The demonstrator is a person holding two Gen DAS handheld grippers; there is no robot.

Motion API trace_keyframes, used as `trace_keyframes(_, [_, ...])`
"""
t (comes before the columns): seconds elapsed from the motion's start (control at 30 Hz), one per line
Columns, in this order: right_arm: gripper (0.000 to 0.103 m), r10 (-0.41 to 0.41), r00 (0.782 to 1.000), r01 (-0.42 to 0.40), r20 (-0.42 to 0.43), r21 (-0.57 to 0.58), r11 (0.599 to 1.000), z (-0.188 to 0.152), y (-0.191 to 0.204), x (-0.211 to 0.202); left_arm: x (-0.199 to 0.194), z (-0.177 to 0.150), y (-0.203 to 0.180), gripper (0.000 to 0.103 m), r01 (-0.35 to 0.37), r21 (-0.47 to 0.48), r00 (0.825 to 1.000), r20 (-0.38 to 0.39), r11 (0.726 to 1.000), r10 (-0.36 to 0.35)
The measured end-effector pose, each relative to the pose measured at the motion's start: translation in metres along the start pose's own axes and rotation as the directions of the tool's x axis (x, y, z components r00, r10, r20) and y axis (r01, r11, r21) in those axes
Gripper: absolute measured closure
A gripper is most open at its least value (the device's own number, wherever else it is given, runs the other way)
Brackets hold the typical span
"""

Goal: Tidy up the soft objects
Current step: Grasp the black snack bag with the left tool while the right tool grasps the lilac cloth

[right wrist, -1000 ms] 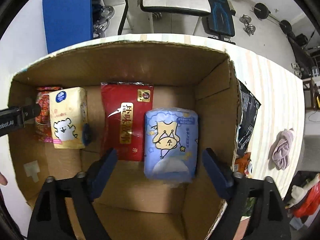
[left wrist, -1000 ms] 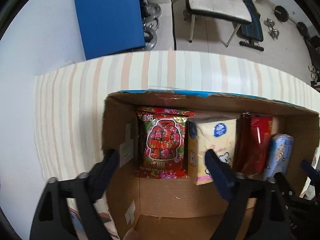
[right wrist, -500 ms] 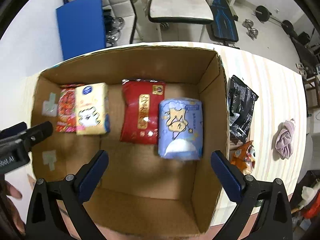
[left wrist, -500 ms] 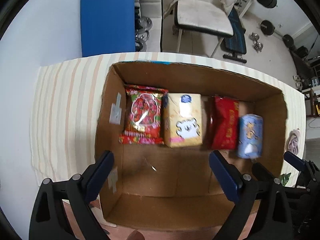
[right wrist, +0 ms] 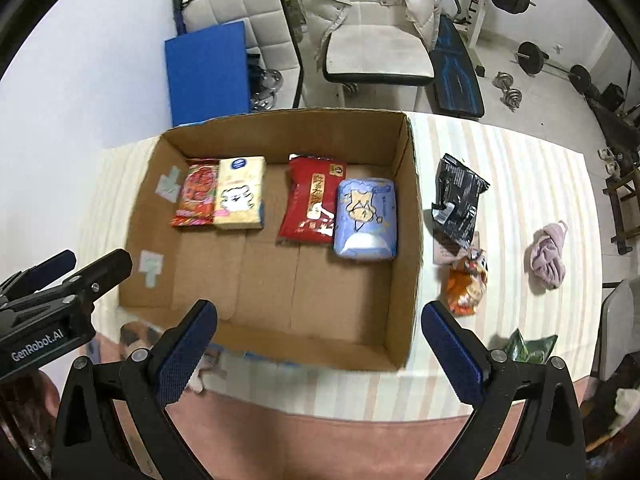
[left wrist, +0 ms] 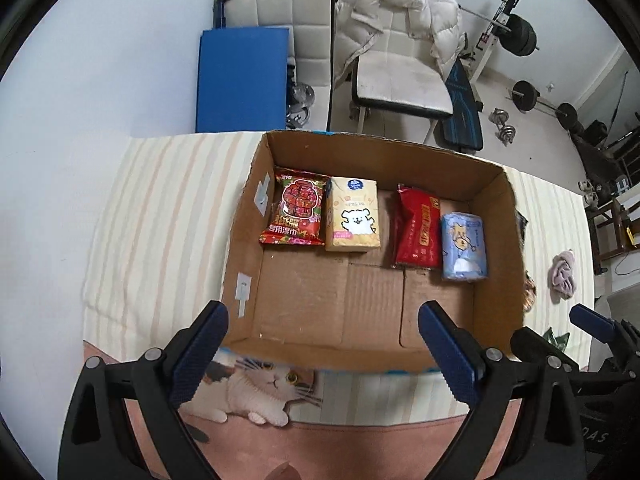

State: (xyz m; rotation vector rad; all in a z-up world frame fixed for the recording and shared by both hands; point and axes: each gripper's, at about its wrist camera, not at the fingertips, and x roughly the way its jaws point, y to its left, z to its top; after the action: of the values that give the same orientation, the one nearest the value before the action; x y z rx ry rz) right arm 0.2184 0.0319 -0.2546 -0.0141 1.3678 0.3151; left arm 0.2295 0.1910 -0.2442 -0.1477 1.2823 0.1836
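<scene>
Soft packs sit in a row along the far wall of the cardboard box (right wrist: 404,240) on the desk (right wrist: 520,184): a glossy red wet-wipe pouch (left wrist: 298,210), a yellow tissue brick (left wrist: 352,216), a crinkly red bag (left wrist: 418,230) and a plump blue tissue roll (right wrist: 366,220). Both the left tool (left wrist: 322,342) and right tool (right wrist: 320,344) hover released and empty, jaws having just widened. Next, I judge, comes the limp mauve cloth (right wrist: 548,256) near the desk's right edge, best pinched at its bunched middle.

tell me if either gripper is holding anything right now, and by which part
Nothing is held. The left gripper and right gripper both hang open and empty above the brown cardboard box; their jaws have just been opening.
</scene>
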Motion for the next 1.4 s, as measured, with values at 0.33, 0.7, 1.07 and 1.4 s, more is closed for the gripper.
trace_keyframes(0.33, [0.000, 0.098, 0.995, -0.098, 0.027, -0.002, 0.995, -0.030, -0.008, -0.039, -0.044, -0.015, -0.023, 0.006, 0.002, 0.024, 0.999, 0.047, 1.000, -0.003])
trace_keyframes(0.7, [0.000, 0.074, 0.994, -0.093, 0.086, 0.249, 0.964, -0.030, -0.157, -0.069, -0.028, 0.034, -0.175, 0.006, 0.031, 0.300, 0.998, 0.048, 0.953, -0.048])
trace_keyframes(1.07, [0.000, 0.011, 0.999, 0.006, -0.034, 0.450, 0.893, -0.005, -0.331, -0.002, 0.129, 0.101, -0.343, 0.017, 0.064, 0.472, 0.968, -0.242, 0.879, 0.059])
trace_keyframes(1.4, [0.000, 0.054, 0.978, 0.054, -0.203, 0.495, 0.867, 0.017, -0.395, 0.109, 0.253, 0.100, -0.382, 0.021, 0.045, 0.534, 0.877, -0.425, 0.845, 0.222])
